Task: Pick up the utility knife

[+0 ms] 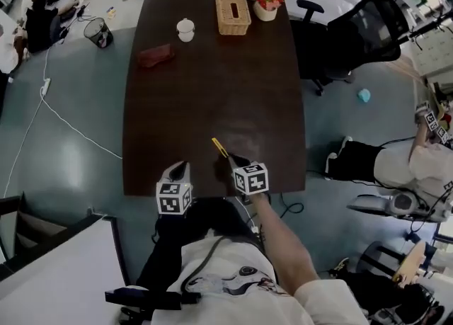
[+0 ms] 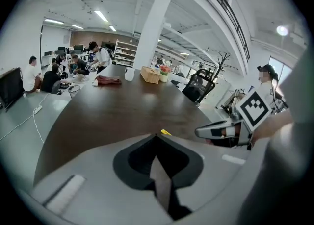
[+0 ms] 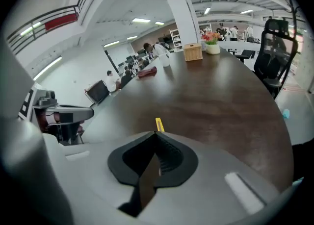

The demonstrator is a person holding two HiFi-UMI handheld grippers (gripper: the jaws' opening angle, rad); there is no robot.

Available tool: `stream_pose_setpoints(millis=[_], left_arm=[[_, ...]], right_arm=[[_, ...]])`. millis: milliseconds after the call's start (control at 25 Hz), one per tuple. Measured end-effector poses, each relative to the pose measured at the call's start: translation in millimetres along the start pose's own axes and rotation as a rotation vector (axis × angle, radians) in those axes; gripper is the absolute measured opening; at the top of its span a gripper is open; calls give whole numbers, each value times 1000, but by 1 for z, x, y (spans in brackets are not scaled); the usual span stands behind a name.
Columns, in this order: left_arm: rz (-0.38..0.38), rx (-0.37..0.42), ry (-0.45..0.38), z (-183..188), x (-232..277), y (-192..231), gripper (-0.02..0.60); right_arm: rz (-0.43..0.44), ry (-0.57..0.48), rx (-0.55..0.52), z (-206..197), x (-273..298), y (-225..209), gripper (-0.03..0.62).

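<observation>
In the head view, the left hand-held gripper (image 1: 181, 169) sat low at the bottom edge of the dark tabletop (image 1: 212, 97), left of centre, pointing up the frame with its marker cube toward the person. Its own view showed the jaws pressed together at their tips (image 2: 157, 136) with nothing between them.

Just to its right, the right hand-held gripper (image 1: 237, 163) lay at the same edge, angled slightly up and left, on a bare forearm (image 1: 283, 246) that ran down to the lower right of the frame. Its view also showed the jaws closed tip to tip (image 3: 158, 134), and no yellow showed in the hollow behind them.

The yellow utility knife (image 1: 220, 148) lay flat on the tabletop directly ahead of the right hand-held gripper, slanting up and left. Only the head view gave most of its length. The left gripper view caught a small yellow sliver (image 2: 166, 132) above its own jaw tips. The right gripper view showed a short yellow strip (image 3: 159, 123) rising from behind its tips. Whether those tips touched the knife could not be told.

At the top of the head view stood a red cloth (image 1: 156, 55), a white lidded jar (image 1: 185, 30), a wicker box (image 1: 232, 9) and a flower pot (image 1: 267, 1).
</observation>
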State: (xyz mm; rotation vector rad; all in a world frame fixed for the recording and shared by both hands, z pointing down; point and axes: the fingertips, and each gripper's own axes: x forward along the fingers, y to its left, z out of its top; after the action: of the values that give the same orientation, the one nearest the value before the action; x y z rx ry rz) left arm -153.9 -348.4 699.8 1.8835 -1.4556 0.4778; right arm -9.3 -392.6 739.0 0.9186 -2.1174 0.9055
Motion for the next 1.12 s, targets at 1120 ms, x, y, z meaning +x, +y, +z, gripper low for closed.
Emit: stream_pose_setpoints(millis=[1120], left_arm=[[18, -64, 42, -16, -13, 12, -3]], right_arm=[[-42, 222, -188, -24, 59, -13, 54]])
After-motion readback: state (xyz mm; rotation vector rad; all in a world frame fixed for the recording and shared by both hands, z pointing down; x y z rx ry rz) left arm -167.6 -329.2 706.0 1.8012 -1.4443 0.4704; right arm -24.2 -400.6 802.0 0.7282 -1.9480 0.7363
